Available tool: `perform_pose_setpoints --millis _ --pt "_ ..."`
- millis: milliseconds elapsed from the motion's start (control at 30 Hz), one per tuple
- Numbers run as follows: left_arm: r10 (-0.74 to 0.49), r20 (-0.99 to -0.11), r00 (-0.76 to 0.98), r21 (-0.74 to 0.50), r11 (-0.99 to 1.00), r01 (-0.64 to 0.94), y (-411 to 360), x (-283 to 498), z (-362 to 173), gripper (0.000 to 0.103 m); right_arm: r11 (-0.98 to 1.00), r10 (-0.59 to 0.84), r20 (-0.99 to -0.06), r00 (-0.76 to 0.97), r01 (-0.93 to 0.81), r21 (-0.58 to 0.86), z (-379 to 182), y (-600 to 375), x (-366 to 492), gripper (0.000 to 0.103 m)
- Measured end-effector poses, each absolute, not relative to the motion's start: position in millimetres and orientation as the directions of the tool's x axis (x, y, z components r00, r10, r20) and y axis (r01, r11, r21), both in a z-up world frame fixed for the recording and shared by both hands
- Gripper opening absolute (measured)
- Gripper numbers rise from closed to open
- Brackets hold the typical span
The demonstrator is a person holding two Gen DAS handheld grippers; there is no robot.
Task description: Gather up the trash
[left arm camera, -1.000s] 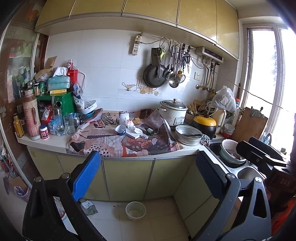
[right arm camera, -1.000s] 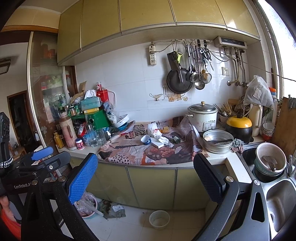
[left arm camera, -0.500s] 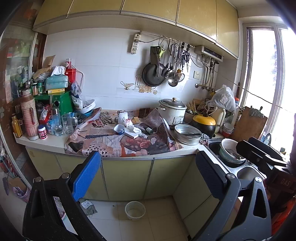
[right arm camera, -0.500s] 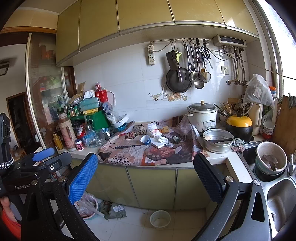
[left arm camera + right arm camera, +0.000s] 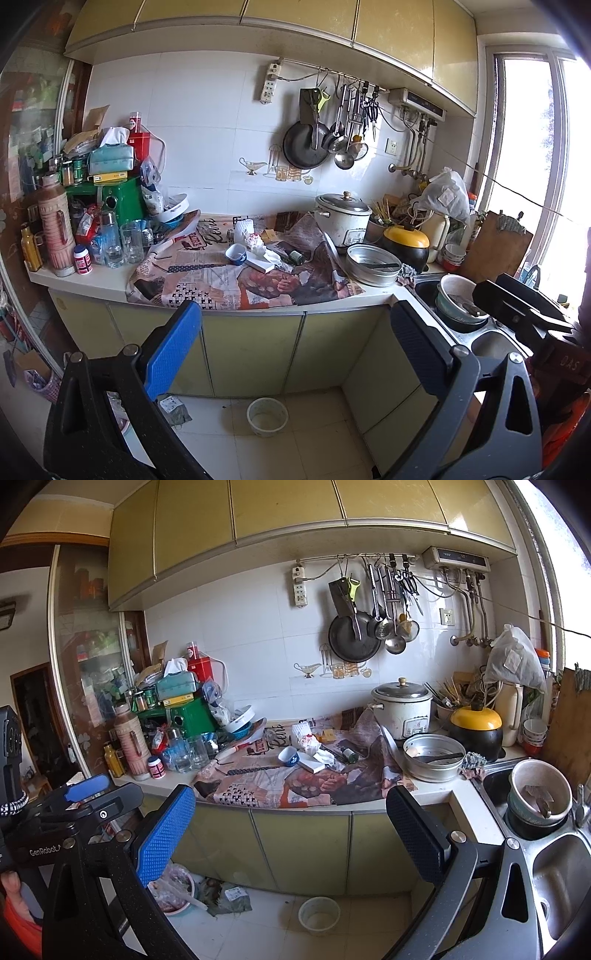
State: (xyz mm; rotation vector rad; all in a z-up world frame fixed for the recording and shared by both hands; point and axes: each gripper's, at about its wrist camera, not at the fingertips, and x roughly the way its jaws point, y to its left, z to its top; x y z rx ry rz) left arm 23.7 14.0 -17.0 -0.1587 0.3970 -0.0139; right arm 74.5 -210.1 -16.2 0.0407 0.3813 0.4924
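Observation:
Crumpled white wrappers [image 5: 266, 251] and a small blue-and-white cup [image 5: 235, 254] lie on newspaper [image 5: 236, 280] spread over the counter; they also show in the right wrist view [image 5: 314, 747]. My left gripper [image 5: 295, 347] is open and empty, held well back from the counter in front of the cabinet doors. My right gripper [image 5: 291, 830] is open and empty, also well short of the counter. The right gripper shows at the right edge of the left wrist view [image 5: 517, 306], and the left gripper at the left of the right wrist view [image 5: 88, 794].
A rice cooker [image 5: 343, 221], a metal bowl [image 5: 373, 264], a yellow-lidded pot [image 5: 406, 242] and a sink [image 5: 554, 864] with a colander stand to the right. Bottles, glasses [image 5: 131, 242] and a green box [image 5: 118, 201] crowd the left. A small bowl [image 5: 267, 417] and litter [image 5: 229, 897] lie on the floor.
Both views have drifted slightly; the counter sits marginally closer and lower in frame. Both grippers stay open and nothing on the counter has moved.

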Motion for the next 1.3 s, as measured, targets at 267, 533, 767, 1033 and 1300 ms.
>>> perform_pose_setpoints --millis 267,533,767,1033,1300 --pt "-0.026 -0.378 0.926 -0.165 0.986 -0.039 13 18 -18 0.103 0.883 0.466 -0.348 0.813 -0.452 0.127 -18 -211 74 0.103" --pt "-0.002 -0.386 0.922 -0.163 0.984 -0.067 6 22 -10 0.103 0.879 0.474 -0.352 0.807 -0.459 0.132 -20 -216 76 0.103" --pt "0.037 -0.394 0.919 -0.152 0.983 -0.104 -4 39 -7 0.103 0.871 0.485 -0.363 0.796 -0.474 0.125 -22 -227 91 0.103" --pt "0.043 -0.412 0.910 -0.149 0.982 -0.114 -4 86 -11 0.103 0.892 0.443 -0.379 0.812 -0.440 0.100 -24 -231 127 0.103" --pt "0.103 -0.434 0.895 -0.146 0.972 -0.183 35 164 -29 0.103 0.913 0.400 -0.443 0.802 -0.390 0.118 -40 -213 194 0.103"
